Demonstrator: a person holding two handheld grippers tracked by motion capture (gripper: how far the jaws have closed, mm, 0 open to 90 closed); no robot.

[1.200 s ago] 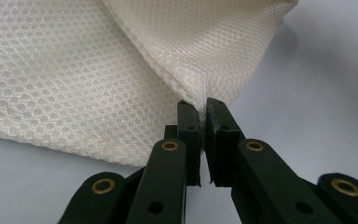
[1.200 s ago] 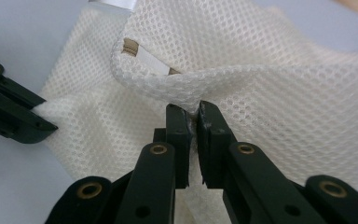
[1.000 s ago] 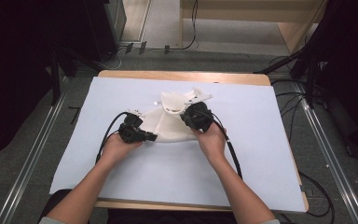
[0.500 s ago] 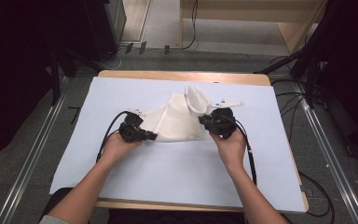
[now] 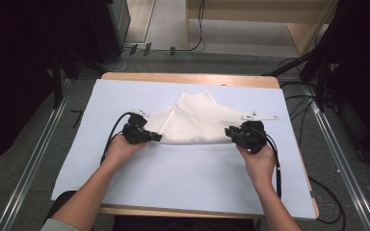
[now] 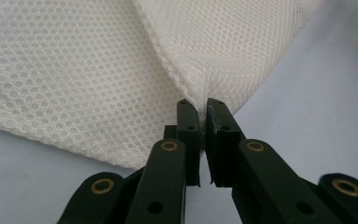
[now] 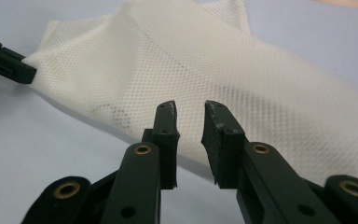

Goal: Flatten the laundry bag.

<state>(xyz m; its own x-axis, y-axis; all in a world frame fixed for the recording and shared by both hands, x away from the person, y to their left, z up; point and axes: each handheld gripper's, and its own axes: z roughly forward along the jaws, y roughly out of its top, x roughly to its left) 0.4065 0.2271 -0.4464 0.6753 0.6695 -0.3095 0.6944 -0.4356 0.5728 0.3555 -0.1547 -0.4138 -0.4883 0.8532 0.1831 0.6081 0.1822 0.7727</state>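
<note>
1. Pale blue sheeting (image 5: 183, 178) is spread over a wooden table (image 5: 188, 78), with grey floor and dark equipment seen around it.
2. A white mesh fabric bag (image 5: 197, 122) is laid near the middle of the sheet, stretched flat between the two hands, with loose folds rising toward the far side.
3. The left gripper (image 6: 203, 108) is pressed together on a corner of the mesh, which is pinched into a small pleat between its jaws; in the high view this gripper (image 5: 155, 137) is seen at the bag's left end.
4. The right gripper (image 7: 189, 108) has just been opening; its jaws are now parted with a gap between them, and the mesh is seen beyond the tips, not clamped. In the high view it (image 5: 229, 132) sits at the bag's right end.
5. The fabric is judged light, soft and limp, so it is likely to sag and crumple wherever it is unsupported.
6. Its open weave is judged grippy rather than slippery, though thin enough to slip out of a shallow pinch.
7. A hold is best taken at a corner or hemmed edge, with several layers gathered between the pads.
</note>
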